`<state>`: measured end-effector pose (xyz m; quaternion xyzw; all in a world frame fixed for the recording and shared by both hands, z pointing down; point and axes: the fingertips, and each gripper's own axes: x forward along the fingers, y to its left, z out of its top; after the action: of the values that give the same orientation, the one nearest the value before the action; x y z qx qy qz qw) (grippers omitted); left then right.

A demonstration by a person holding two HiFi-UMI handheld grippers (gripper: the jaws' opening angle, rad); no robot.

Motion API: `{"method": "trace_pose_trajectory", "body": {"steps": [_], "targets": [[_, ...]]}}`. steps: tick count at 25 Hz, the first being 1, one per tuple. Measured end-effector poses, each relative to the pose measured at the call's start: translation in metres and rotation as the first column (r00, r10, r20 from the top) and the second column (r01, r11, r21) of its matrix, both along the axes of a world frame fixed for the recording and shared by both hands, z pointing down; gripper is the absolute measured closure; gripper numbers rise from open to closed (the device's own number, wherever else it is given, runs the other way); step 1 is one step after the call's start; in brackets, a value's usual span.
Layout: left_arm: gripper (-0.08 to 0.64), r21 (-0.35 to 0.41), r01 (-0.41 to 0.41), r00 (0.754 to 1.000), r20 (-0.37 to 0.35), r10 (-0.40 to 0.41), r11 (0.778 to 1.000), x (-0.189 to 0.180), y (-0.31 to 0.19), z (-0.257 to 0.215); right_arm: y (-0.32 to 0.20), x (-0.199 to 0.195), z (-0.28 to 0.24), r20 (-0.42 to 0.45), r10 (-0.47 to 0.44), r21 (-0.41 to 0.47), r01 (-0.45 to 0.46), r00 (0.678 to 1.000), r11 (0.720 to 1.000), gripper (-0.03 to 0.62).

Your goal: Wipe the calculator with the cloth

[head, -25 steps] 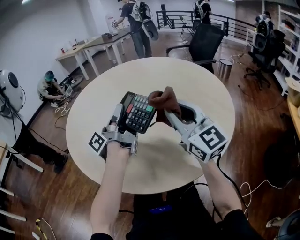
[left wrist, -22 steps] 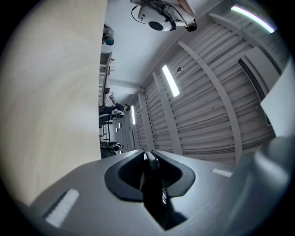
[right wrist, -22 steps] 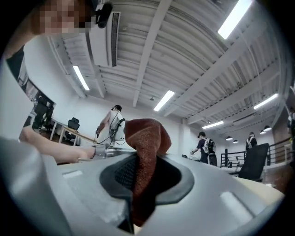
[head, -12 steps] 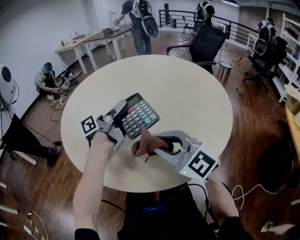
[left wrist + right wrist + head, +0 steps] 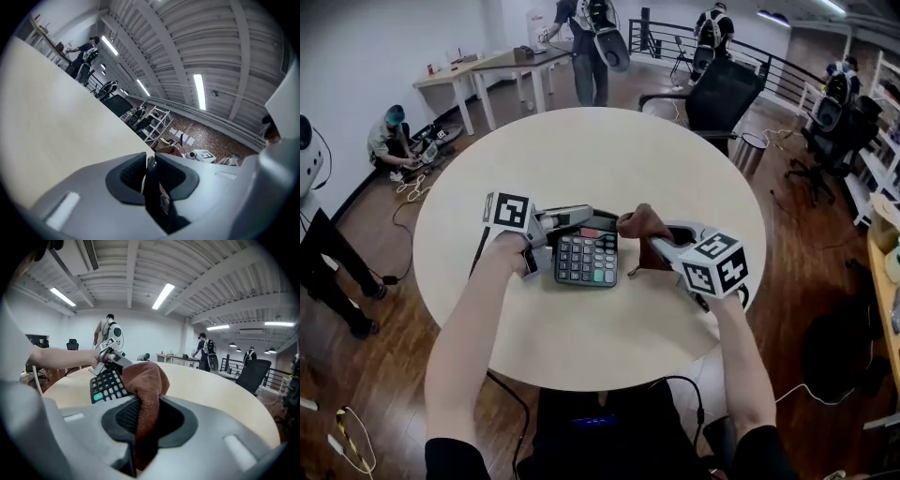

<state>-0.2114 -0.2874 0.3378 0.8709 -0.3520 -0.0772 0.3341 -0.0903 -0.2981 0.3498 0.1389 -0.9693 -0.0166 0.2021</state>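
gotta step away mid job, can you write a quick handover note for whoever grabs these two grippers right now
Left gripper: shut on the calculator at its top edge, face up over the round table.
Right gripper: shut on the brown cloth, bunched just right of the calculator's top corner; contact unclear.
Done: both things gripped, side by side. How much is wiped can't be told.
Left: run the cloth across the calculator's face, then probably set both down.
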Motion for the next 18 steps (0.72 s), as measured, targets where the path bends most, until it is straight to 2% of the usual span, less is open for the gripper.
{"method": "trace_pose_trajectory", "body": {"steps": [1, 4, 7, 11, 14, 16, 18], "targets": [[0.482, 0.03, 0.001, 1.0, 0.03, -0.002, 1.0, 0.003, -0.001, -0.001, -0.005, -0.005, 0.005, -0.018, 0.001, -0.006, -0.001, 1.0, 1.0, 0.525], [0.324, 0.118, 0.006, 0.993, 0.116, -0.02, 0.993, 0.005, 0.004, -0.001, -0.021, -0.018, 0.009, -0.038, 0.02, -0.019, -0.021, 0.999, 1.0, 0.525], [0.24, 0.186, 0.057, 0.978, 0.187, -0.092, 0.981, -0.015, 0.02, -0.005, -0.037, -0.031, 0.003, -0.049, 0.04, -0.018, -0.041, 0.998, 0.999, 0.525], [0.234, 0.222, 0.119, 0.968, 0.19, -0.163, 0.968, -0.041, 0.056, -0.021, -0.051, -0.052, -0.004, -0.103, 0.0, 0.003, 0.0, 0.995, 1.0, 0.525], [0.236, 0.233, 0.137, 0.971, 0.161, -0.177, 0.963, -0.036, 0.097, -0.031, -0.046, -0.069, 0.002, -0.144, -0.073, 0.027, 0.078, 0.987, 0.997, 0.525], [0.276, 0.224, 0.103, 0.979, 0.152, -0.139, 0.969, -0.019, 0.128, -0.032, -0.041, -0.088, 0.002, -0.174, -0.125, 0.059, 0.137, 0.977, 0.989, 0.525], [0.308, 0.177, -0.007, 0.978, 0.207, -0.031, 0.984, 0.016, 0.152, -0.024, -0.041, -0.113, -0.006, -0.185, -0.161, 0.096, 0.181, 0.969, 0.979, 0.525]]}}
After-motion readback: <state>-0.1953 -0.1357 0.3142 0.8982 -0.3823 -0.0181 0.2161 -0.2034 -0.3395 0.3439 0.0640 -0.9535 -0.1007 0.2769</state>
